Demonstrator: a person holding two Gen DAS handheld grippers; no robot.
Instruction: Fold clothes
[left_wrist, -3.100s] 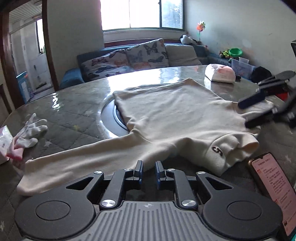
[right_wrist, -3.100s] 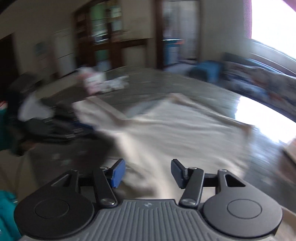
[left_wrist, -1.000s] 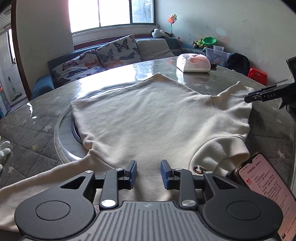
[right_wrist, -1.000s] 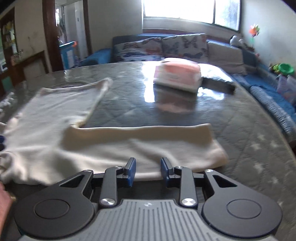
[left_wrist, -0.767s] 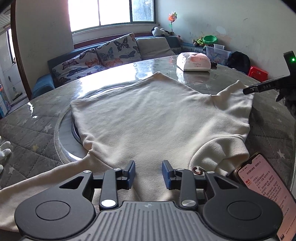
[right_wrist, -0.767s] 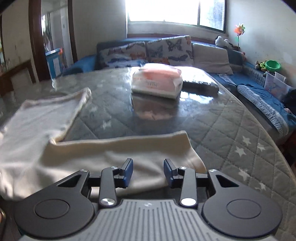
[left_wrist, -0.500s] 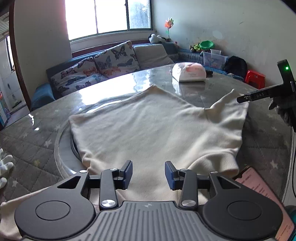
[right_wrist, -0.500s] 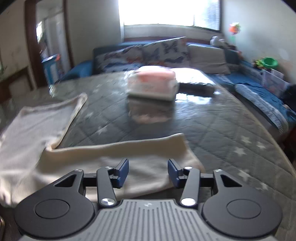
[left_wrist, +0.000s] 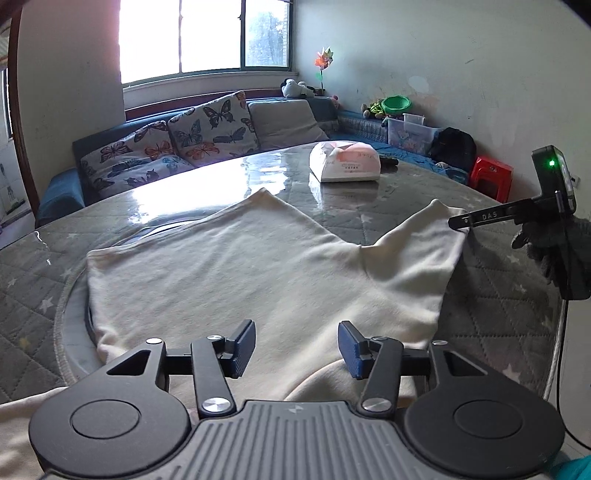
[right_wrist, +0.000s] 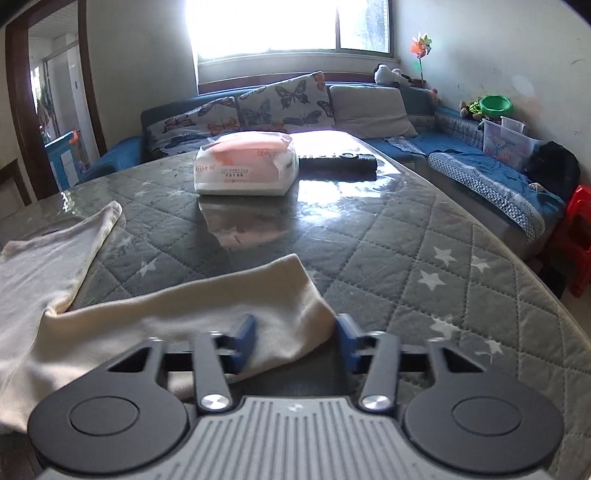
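A cream sweatshirt (left_wrist: 236, 273) lies spread flat on the round quilted table (left_wrist: 29, 266). My left gripper (left_wrist: 296, 343) is open just above the garment's near edge, nothing between its blue pads. In the right wrist view the sweatshirt's sleeve end (right_wrist: 229, 306) lies across the table, and my right gripper (right_wrist: 294, 341) is open with the cuff corner lying between its fingers. The right gripper (left_wrist: 467, 221) also shows at the right of the left wrist view, held by a gloved hand (left_wrist: 554, 251) at the sleeve's tip.
A pink and white tissue pack (right_wrist: 245, 166) and a dark flat object (right_wrist: 336, 162) lie on the table's far side. A blue sofa (right_wrist: 480, 170) with butterfly cushions wraps behind the table. A red stool (right_wrist: 576, 236) stands at the right. The table edge runs close on the right.
Both grippers have opened wider over the last second. The left one rose and pulled back slightly; the right one moved in so the sleeve cuff now sits between its fingers.
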